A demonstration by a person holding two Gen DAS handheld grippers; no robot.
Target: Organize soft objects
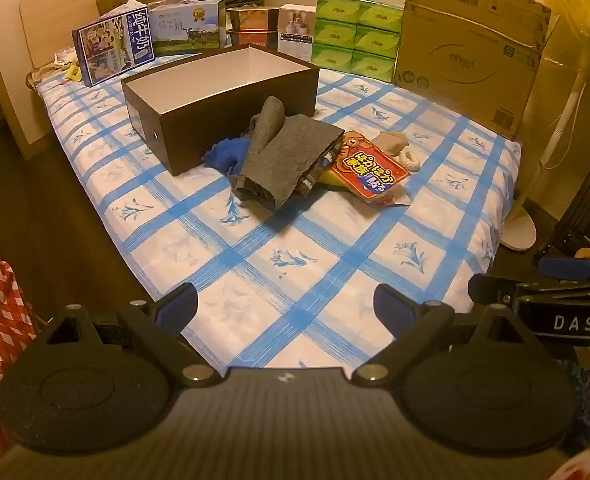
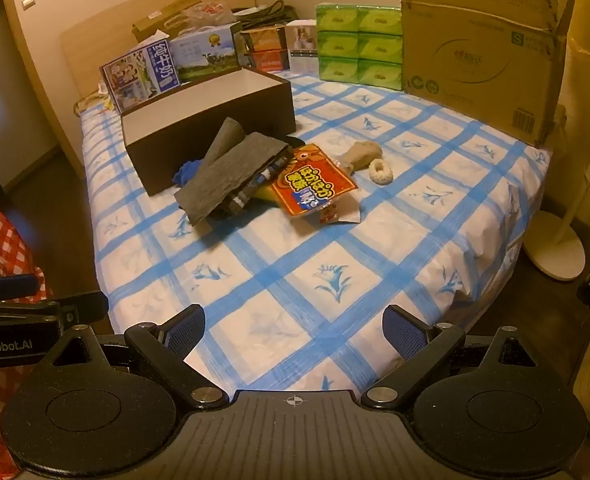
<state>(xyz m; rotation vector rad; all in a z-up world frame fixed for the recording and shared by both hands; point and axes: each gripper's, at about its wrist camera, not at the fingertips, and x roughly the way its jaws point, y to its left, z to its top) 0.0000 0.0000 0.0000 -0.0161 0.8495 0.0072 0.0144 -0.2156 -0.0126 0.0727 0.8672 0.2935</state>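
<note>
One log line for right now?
left gripper open, empty | right gripper open, empty | grey cloth on pile beside box | box empty

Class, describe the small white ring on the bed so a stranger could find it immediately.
Start at the open brown box on the blue-checked bed, then follow the pile of soft things beside it to its far end. Past the orange packet, next to a beige cloth lump, lies the white ring: small, fuzzy, doughnut-shaped.

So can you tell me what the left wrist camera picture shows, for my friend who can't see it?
An open dark brown cardboard box with a white inside sits on a blue-and-white checked bedsheet, with a pile of soft things beside it: a folded grey felt cloth, a fuzzy blue cloth and an orange printed packet. The left tongs hang open in front, holding nothing.
</note>
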